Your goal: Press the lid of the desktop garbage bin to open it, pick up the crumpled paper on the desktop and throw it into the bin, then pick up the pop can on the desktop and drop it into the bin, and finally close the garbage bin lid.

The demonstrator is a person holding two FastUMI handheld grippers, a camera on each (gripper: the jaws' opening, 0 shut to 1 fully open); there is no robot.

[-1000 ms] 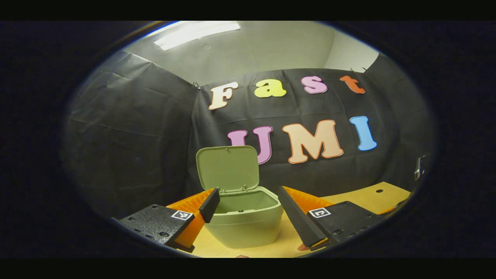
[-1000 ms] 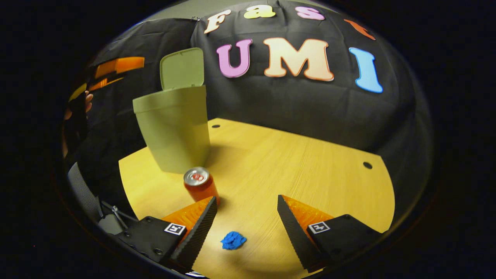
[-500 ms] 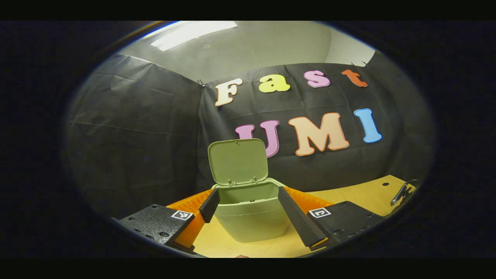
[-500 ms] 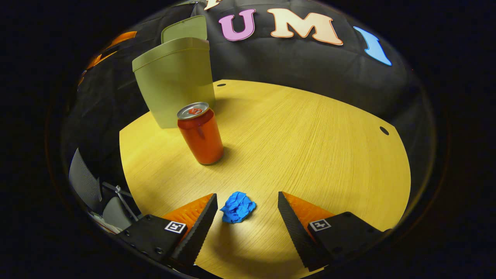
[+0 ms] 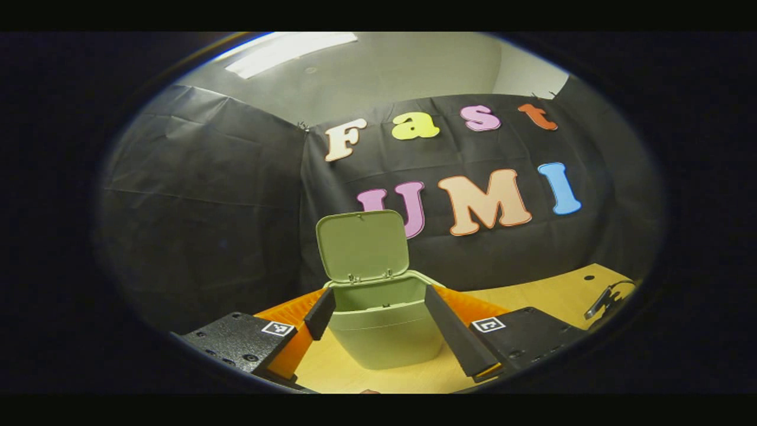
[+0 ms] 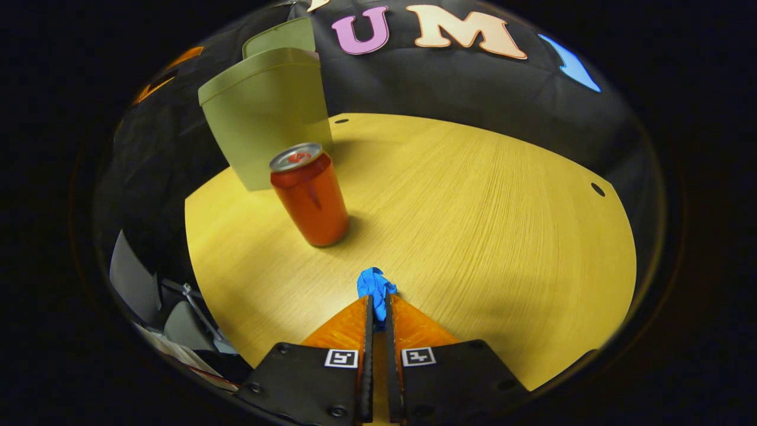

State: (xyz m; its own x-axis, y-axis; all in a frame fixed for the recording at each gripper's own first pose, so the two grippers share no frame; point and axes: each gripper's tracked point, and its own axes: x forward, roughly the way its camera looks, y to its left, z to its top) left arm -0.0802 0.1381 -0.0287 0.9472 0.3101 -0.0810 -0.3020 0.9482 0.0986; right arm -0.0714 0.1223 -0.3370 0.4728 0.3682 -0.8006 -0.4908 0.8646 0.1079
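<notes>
- The right gripper [image 6: 377,305] has its two fingers drawn nearly together on the blue crumpled paper [image 6: 375,285], which bulges out past the tips at 12 o'clock, low over the desktop [image 6: 485,195].
- Bunched into a wad, the paper has no clear long axis; the clamp appears to hold it, so the lift looks ready to begin.
- From these jaws, the orange pop can [image 6: 310,194] stands upright at about 11 o'clock, well apart.
- Beyond the can, on the same 11 o'clock line, sits the green garbage bin [image 6: 266,118], its lid [image 6: 279,38] raised behind it.
- The left gripper [image 5: 378,310] is spread wide and holds nothing; the bin lies dead ahead at 12 o'clock between its fingers, mouth exposed.
- This left hand is the nearer one to the bin; the right carries the load.
- Count: one paper wad, one can, one bin, two grippers.
</notes>
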